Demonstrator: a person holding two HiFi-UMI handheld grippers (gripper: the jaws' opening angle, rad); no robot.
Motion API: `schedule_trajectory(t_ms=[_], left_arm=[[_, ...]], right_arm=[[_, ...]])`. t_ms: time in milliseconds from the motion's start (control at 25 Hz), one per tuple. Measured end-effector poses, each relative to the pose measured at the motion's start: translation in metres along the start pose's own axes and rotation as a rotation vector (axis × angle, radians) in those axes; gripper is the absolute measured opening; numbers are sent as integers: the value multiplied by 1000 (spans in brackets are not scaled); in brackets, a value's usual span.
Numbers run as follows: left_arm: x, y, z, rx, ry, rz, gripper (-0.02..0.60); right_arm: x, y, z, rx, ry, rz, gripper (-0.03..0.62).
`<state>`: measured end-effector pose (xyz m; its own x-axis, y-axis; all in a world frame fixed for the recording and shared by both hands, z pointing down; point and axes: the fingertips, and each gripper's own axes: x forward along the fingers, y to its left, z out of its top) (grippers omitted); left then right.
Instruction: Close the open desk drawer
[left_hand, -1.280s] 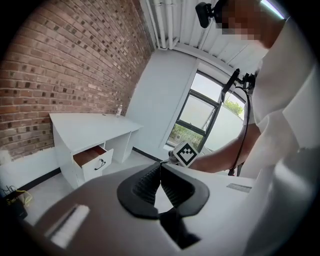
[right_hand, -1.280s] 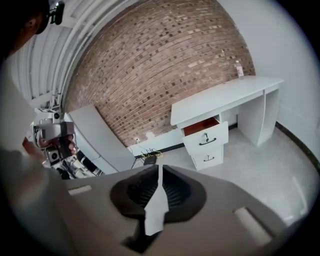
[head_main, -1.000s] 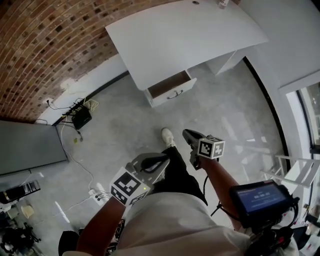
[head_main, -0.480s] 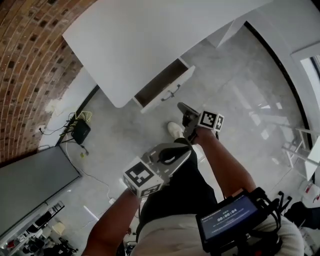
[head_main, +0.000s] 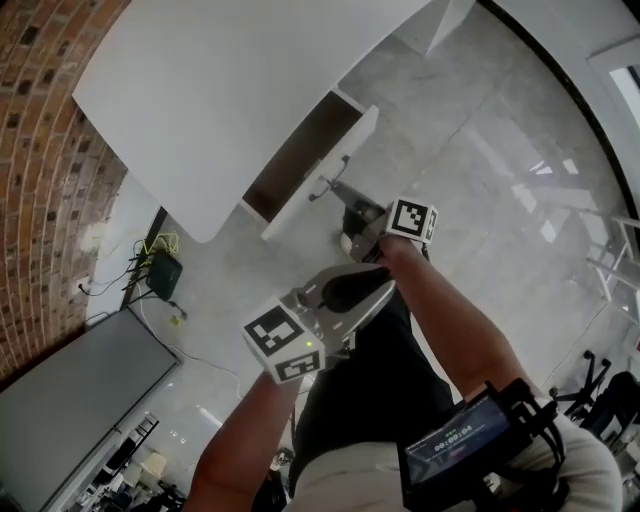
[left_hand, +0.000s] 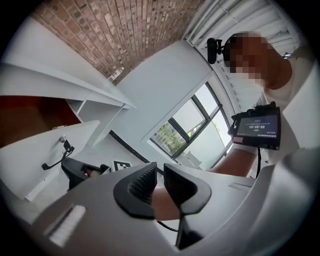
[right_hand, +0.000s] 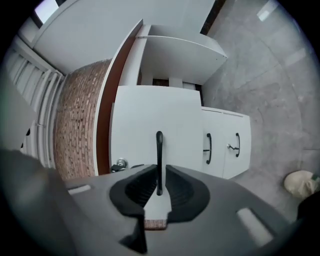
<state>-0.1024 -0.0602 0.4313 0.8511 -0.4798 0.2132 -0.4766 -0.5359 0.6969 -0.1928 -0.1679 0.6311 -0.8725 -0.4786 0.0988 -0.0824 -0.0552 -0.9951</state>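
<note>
**Right gripper closes in on the drawer front**

Since half a second ago the person has stepped nearer, and the right gripper (head_main: 352, 222) has come up close to the handle (head_main: 330, 185) of the open drawer (head_main: 296, 156). The drawer stands pulled well out from under the white worktop (head_main: 220, 80), with its brown inside showing.

The drawer looks like a rigid panel box on runners. It is likely light, with nothing seen inside, and should slide with a steady push. The flat white front beside the handle is the safest place to press. The thin black bar handle is stiff but narrow, and a push there could slip off.

The right forearm reaches forward and down, gripper pointing at the front. In the right gripper view its jaws stand narrowly apart and hold nothing. The handle is lined up in their gap, but contact cannot be judged. The left gripper (head_main: 365, 288) hangs back over the person's leg, forearm bent. Its jaws are also narrowly apart and empty.
</note>
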Motion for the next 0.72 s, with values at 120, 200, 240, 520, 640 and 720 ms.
schedule_trajectory(t_ms=[120, 200, 240, 520, 640, 720], left_arm=[[8, 12, -1, -23, 11, 3, 48], [13, 16, -3, -28, 21, -2, 48], [15, 18, -4, -29, 24, -4, 48], [26, 25, -2, -51, 9, -23, 48], [24, 32, 1, -58, -9, -23, 48], [23, 36, 4, -59, -24, -23, 48]], right_arm=[[8, 1, 6, 12, -15, 46, 38], [12, 1, 7, 19, -21, 70, 38], [13, 1, 7, 27, -24, 78, 38], [12, -3, 8, 51, -70, 96, 23], [15, -3, 8, 74, -105, 111, 25], [17, -4, 6, 95, -119, 103, 26]])
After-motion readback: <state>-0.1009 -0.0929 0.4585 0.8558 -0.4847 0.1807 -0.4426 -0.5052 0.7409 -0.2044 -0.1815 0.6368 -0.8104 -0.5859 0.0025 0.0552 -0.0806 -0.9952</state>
